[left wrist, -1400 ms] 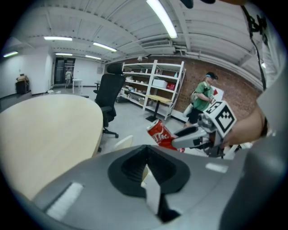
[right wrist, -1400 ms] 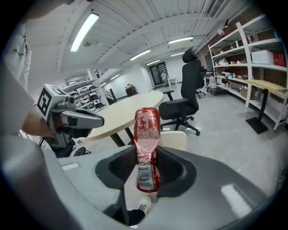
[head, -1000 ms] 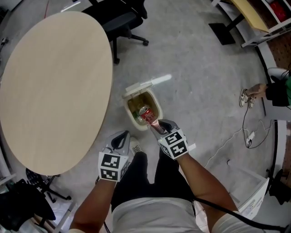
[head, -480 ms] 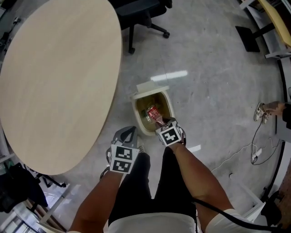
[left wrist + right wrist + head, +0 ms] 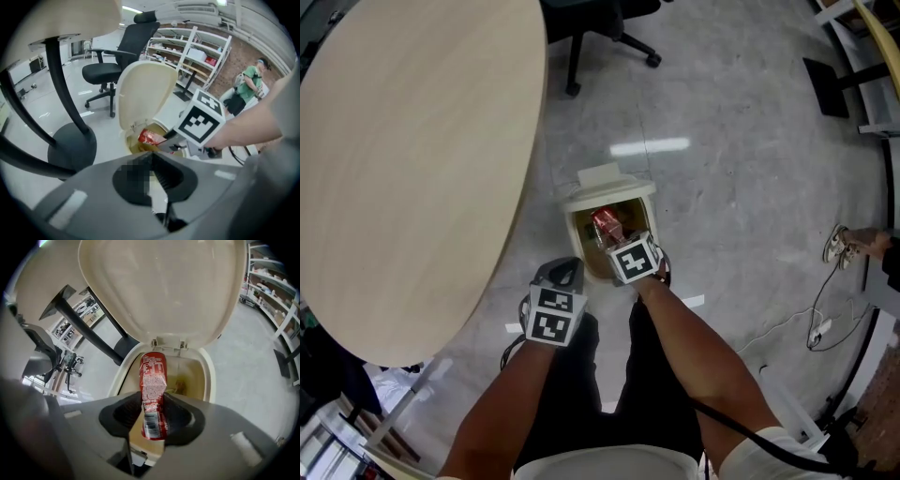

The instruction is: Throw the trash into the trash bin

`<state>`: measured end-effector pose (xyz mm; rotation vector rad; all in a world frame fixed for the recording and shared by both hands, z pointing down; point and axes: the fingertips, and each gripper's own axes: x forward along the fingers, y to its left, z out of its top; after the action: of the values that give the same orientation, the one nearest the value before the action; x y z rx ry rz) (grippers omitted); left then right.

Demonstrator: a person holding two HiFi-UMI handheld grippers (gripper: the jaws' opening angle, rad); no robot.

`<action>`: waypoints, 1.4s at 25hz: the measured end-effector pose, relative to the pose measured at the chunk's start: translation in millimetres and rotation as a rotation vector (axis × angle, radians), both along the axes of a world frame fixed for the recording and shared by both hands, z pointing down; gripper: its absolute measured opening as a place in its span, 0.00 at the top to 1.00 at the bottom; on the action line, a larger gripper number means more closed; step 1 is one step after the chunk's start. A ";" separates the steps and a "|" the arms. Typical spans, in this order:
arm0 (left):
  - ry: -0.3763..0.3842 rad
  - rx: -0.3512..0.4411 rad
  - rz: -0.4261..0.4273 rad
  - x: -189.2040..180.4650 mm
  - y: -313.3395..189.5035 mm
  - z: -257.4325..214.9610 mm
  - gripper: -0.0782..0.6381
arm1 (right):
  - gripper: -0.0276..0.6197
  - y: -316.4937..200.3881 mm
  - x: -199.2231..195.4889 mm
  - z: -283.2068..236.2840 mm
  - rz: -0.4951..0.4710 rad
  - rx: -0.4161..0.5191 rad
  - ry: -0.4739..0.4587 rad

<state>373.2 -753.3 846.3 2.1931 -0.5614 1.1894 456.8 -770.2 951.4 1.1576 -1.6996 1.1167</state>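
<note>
Pinching a red can by its lower body, right gripper hangs over the trash bin at twelve o'clock. Can judged light, thin-walled, slick. Left gripper, seven o'clock: jaws pressed together, empty.

The right hand-held gripper has its two grey jaws pressed against the lower part of a flattened red can, which points away from the camera with its barcode end nearest. The can hangs over the mouth of a cream trash bin; what lies deeper inside is hard to make out. The bin's lid stands upright behind the opening, filling the top of the view. A black leg slants behind the bin on the left, with an office chair beyond it, and shelves stand at the far right on the grey floor.
</note>
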 end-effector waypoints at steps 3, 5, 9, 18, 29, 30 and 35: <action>-0.002 -0.018 0.006 7.5 -0.5 5.6 0.88 | 0.67 -4.7 -3.3 -0.6 -0.024 0.004 -0.019; 0.006 -0.021 0.011 10.9 0.4 6.7 0.88 | 0.65 -6.1 -6.6 -6.4 -0.004 0.021 -0.050; 0.021 -0.008 0.021 13.7 -3.6 1.0 0.88 | 0.65 -0.5 -6.3 -25.1 0.030 0.064 -0.087; 0.077 0.001 0.037 15.7 2.7 -46.5 0.88 | 0.95 25.4 4.5 -121.9 -0.026 0.172 -0.085; 0.306 0.164 0.283 15.7 17.4 -212.9 0.88 | 0.95 33.1 -17.6 -344.4 0.117 0.458 -0.245; 0.326 0.184 0.290 12.3 15.7 -229.7 0.88 | 0.95 34.1 -19.2 -366.5 0.126 0.498 -0.247; 0.412 0.260 0.231 9.4 3.0 -304.8 0.88 | 0.95 47.3 -11.1 -441.7 0.131 0.636 -0.181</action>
<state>382.6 -750.3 541.5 2.6884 -0.3065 0.7638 445.6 -722.9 509.7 1.6069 -2.2372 0.7855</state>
